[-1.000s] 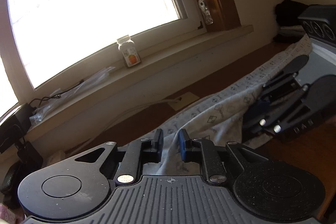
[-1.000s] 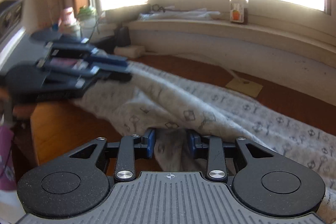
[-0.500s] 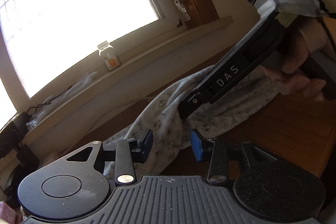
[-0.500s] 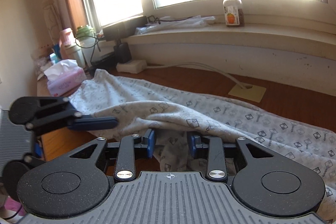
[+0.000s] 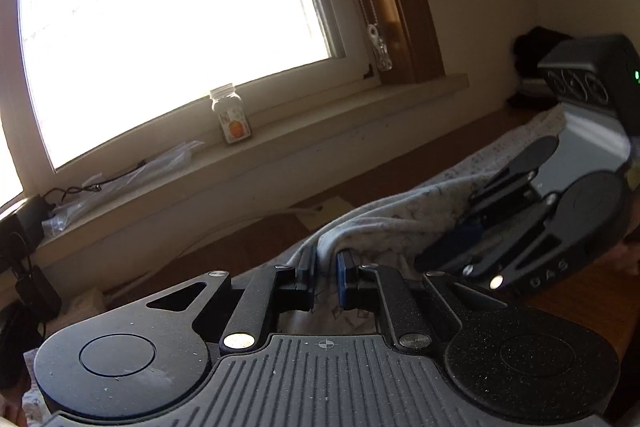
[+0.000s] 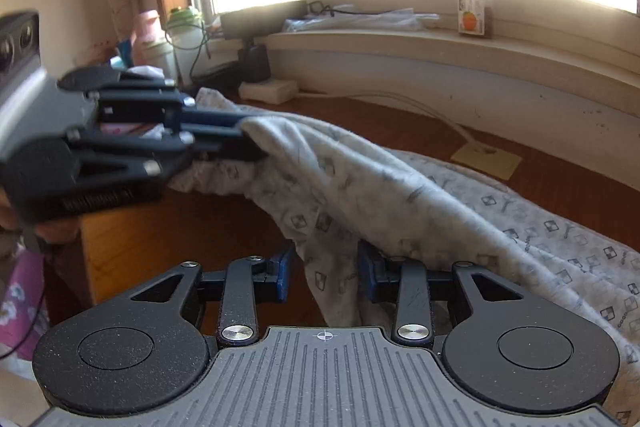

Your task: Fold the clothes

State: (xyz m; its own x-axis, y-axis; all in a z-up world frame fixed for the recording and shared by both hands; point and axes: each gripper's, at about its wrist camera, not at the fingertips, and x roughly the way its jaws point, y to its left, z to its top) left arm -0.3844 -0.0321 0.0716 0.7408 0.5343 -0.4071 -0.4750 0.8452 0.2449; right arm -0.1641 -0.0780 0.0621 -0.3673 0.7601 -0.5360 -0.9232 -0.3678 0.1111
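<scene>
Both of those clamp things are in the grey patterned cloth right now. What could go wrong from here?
1. The left hand-held gripper is closing on only a thin ridge of the grey patterned garment; that small bite could slip out.
2. The right hand-held gripper is opening, with cloth hanging loosely between its fingers; that side may drop and undo the fold.
3. The garment hangs over the wooden table edge, so its weight may drag it off.

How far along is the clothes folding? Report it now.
Done: nothing; no finished fold shows, and the patterned garment lies rumpled across the wooden table. In hand: the left gripper is closing on a fabric edge; the right gripper is opening, cloth between its pads. Left: every fold.
</scene>
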